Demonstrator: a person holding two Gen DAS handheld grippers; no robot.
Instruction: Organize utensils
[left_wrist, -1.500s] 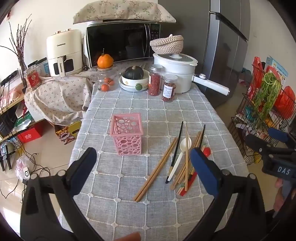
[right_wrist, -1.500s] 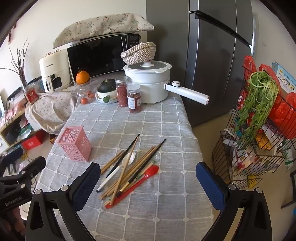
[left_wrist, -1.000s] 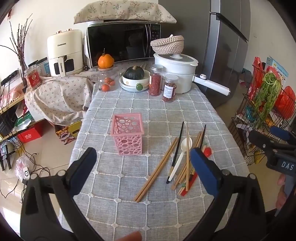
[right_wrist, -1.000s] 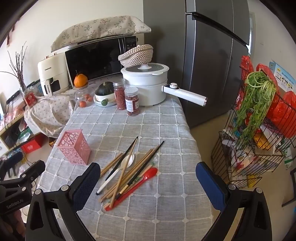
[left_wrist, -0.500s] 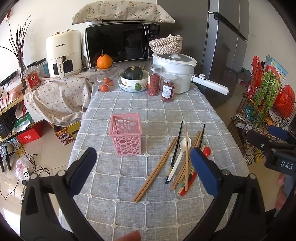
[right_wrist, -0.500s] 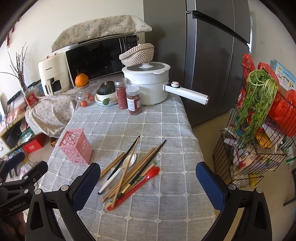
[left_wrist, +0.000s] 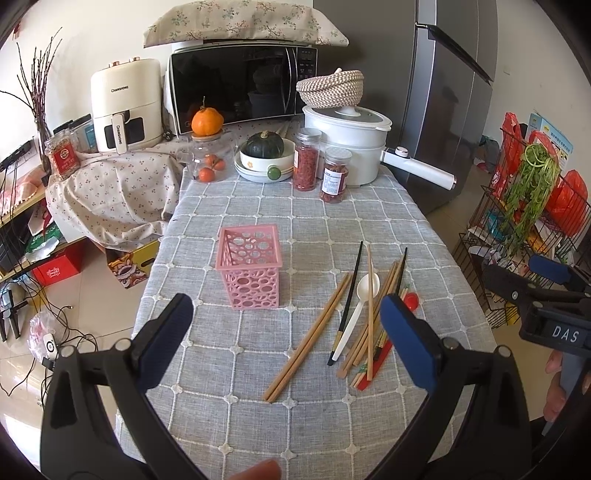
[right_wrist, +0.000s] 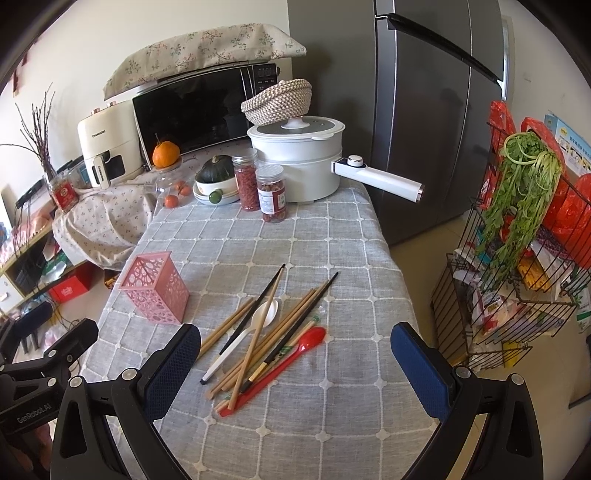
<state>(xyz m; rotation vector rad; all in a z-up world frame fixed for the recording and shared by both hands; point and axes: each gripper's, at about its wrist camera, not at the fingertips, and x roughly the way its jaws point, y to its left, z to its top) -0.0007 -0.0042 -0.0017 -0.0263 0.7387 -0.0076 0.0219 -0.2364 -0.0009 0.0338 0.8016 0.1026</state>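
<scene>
while both claws hover above the near edge of the desk (left_wrist: 229, 214), the left claw (left_wrist: 286, 330) is spread wide and grips nothing; the right claw (right_wrist: 295, 352) is likewise wide open and empty. the pink basket (left_wrist: 249, 271) stands upright, empty, left of the loose pile of chopsticks (right_wrist: 291, 323), white spoon (right_wrist: 258, 321) and red spoon (right_wrist: 295, 350) lying flat on the grey cloth.
</scene>
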